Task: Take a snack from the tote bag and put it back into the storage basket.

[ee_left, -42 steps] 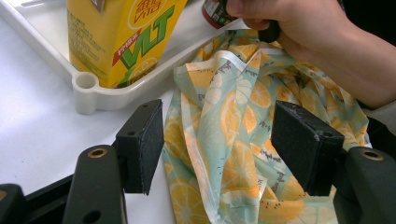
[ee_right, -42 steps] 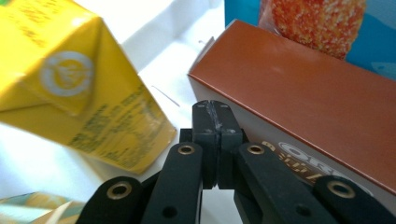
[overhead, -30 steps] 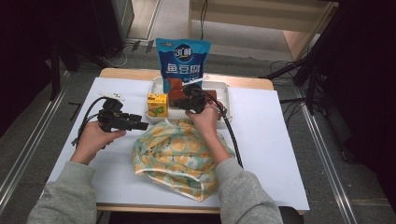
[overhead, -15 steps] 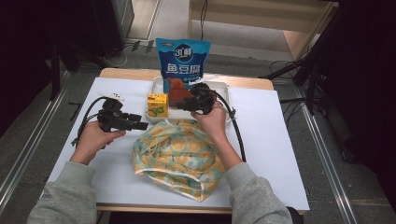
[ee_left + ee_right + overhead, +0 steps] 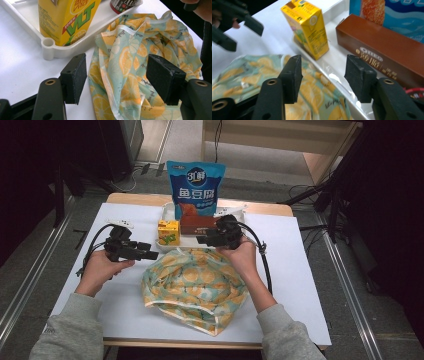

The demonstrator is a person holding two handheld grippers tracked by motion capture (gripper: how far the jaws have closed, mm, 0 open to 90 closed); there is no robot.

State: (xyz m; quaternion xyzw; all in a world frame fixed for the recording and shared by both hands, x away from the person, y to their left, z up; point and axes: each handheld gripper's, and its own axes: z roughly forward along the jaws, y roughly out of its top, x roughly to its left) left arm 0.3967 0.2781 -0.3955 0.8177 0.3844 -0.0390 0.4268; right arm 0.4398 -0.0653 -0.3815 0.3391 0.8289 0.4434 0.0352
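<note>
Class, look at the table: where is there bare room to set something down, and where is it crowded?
Bare: the white table right of the bag, and the strip left of it. Crowded: the tray, holding the yellow carton, brown box and blue pouch.

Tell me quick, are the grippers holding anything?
Left gripper: open, holding nothing, the lemon-print bag beyond it.
Right gripper: open, just been opening, holding nothing.

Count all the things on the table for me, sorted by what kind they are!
Snack packs: 2, tall blue pouch, long brown biscuit box
Yellow drink carton: 1
White plastic tray: 1
Orange-print cloth bag: 1
Black grippers: 2, left gripper, right gripper
Total: 7
</note>
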